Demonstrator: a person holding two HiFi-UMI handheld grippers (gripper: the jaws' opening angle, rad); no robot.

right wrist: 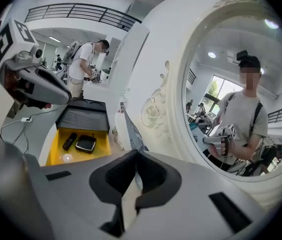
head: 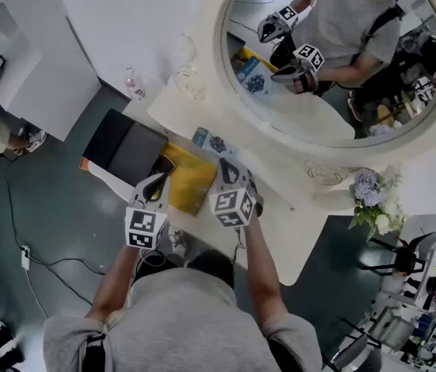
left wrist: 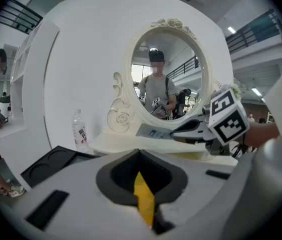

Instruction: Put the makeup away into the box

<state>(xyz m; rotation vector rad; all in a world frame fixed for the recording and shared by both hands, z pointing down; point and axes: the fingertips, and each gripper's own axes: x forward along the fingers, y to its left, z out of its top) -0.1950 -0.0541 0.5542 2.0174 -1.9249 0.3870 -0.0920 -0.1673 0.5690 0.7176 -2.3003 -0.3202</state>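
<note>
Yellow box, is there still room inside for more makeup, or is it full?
Yes. The yellow box has bare floor beside the black compact and black stick, which sit together near its lid. The tabletop below the mirror is bare too.

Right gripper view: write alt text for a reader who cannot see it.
The right gripper, jaws shut on a thin flat packet, faces an ornate white mirror that reflects the person. To the left, an open box with a yellow interior holds two dark makeup items, with the left gripper above it.
</note>
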